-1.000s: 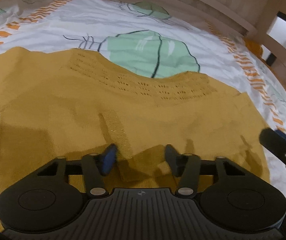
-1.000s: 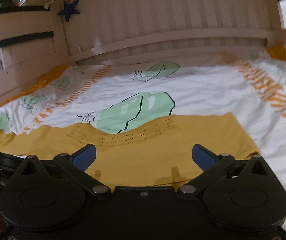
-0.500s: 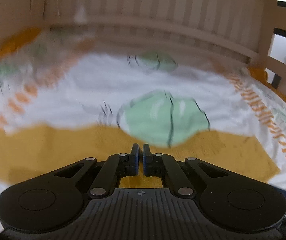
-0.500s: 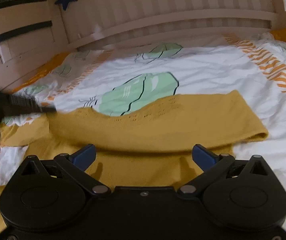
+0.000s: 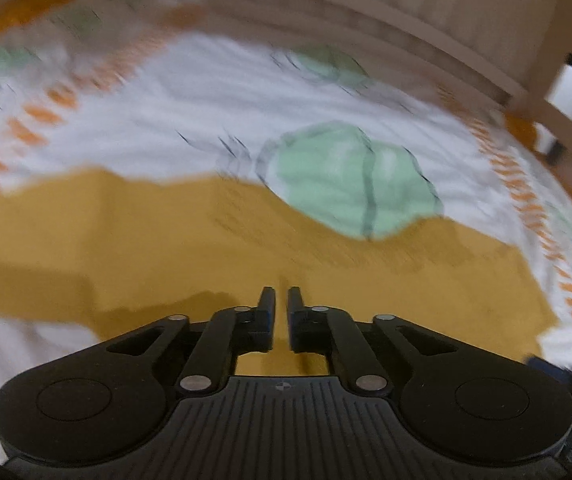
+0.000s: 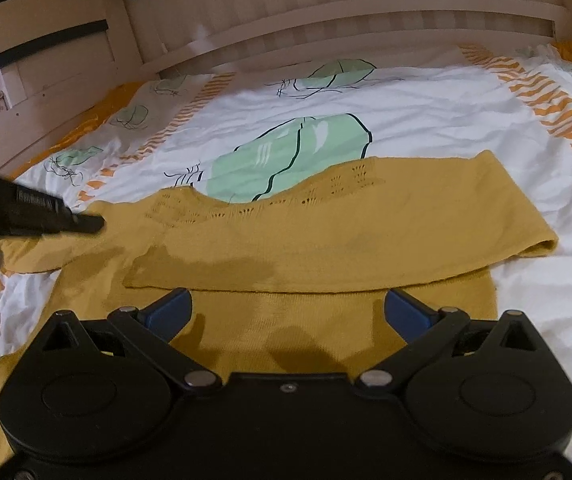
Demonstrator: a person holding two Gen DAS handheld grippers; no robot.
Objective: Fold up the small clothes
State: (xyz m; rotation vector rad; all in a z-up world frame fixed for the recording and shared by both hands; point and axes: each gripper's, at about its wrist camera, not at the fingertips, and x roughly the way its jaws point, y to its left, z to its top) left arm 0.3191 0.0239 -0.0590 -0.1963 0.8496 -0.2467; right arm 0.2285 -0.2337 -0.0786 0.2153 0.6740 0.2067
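Sweater [image 6: 325, 240] half-folded on bed [image 6: 425, 120].
Left gripper [image 5: 280, 300] jaws nearly closed, empty, at 9 o'clock; right gripper [image 6: 287, 308] jaws wide open.

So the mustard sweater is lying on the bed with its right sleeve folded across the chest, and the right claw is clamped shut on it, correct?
Not quite. The right claw is open, its jaws spread wide with nothing between them, as the right wrist view shows. The mustard sweater does lie on the bed with its right sleeve folded across the chest.
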